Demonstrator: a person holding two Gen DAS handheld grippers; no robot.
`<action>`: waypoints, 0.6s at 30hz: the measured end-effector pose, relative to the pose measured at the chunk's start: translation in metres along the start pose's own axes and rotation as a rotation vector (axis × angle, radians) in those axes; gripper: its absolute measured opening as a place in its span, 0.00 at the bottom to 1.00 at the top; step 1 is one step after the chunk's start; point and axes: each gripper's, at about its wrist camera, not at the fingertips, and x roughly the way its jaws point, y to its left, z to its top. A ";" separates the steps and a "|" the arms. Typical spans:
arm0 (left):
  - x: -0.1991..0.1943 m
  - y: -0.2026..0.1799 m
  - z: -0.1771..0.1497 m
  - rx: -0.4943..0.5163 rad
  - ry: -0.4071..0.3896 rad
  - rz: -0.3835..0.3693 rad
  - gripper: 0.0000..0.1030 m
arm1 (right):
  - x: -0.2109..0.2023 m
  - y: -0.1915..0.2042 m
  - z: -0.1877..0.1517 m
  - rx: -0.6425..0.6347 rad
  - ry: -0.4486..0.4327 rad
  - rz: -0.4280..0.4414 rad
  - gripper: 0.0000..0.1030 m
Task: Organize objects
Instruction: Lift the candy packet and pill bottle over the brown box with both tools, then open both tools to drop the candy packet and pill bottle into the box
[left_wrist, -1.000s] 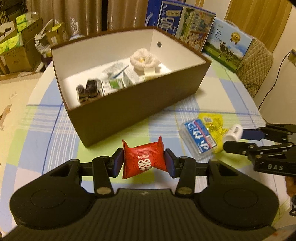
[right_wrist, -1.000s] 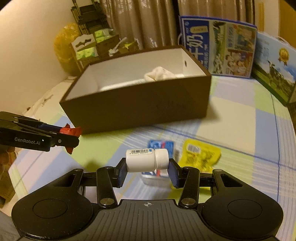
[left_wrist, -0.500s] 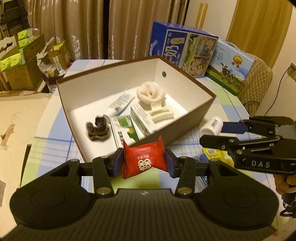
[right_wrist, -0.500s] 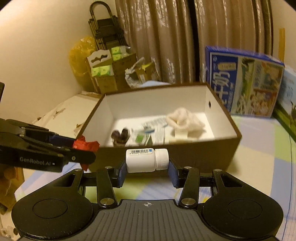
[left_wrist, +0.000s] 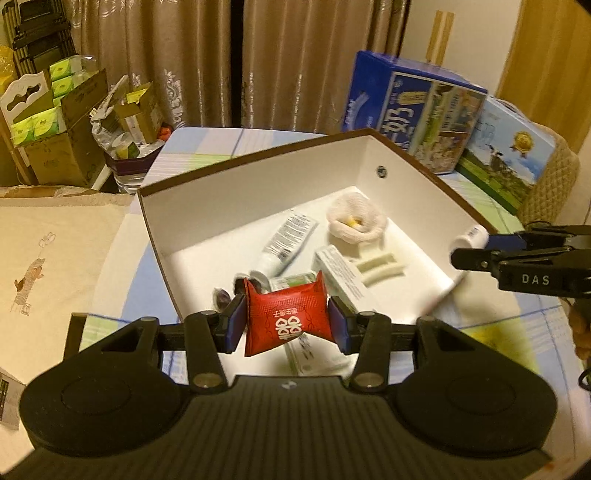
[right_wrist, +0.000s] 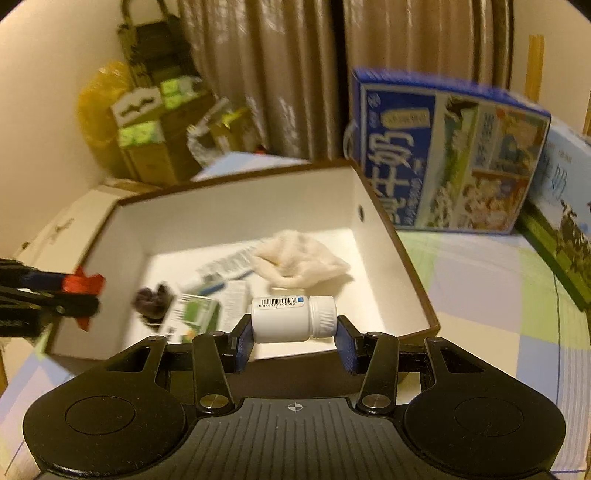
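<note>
The left gripper (left_wrist: 287, 320) pinches a red packet (left_wrist: 288, 317) above the near edge of the open brown box (left_wrist: 258, 206). The right gripper (right_wrist: 294, 334) clamps a white bottle (right_wrist: 293, 319) sideways over the box's near wall. A tube (left_wrist: 286, 240), cloth (left_wrist: 356, 221) and cartons lie inside.

Warm, dim room. Brown curtains (left_wrist: 207, 62) fill the upper centre; cardboard boxes (left_wrist: 55, 147) crowd the upper left beside a cream wall (right_wrist: 40, 110).

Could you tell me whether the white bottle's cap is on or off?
On: the white bottle, held sideways in the right gripper, shows its ribbed cap seated.
</note>
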 end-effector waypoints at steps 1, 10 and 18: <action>0.004 0.002 0.003 0.001 0.002 0.005 0.41 | 0.006 -0.004 0.003 0.001 0.025 0.003 0.43; 0.044 0.016 0.029 0.017 0.032 0.019 0.41 | 0.059 -0.006 0.031 -0.089 0.265 0.012 0.43; 0.073 0.026 0.039 0.034 0.076 0.037 0.41 | 0.099 0.000 0.029 -0.218 0.469 0.014 0.43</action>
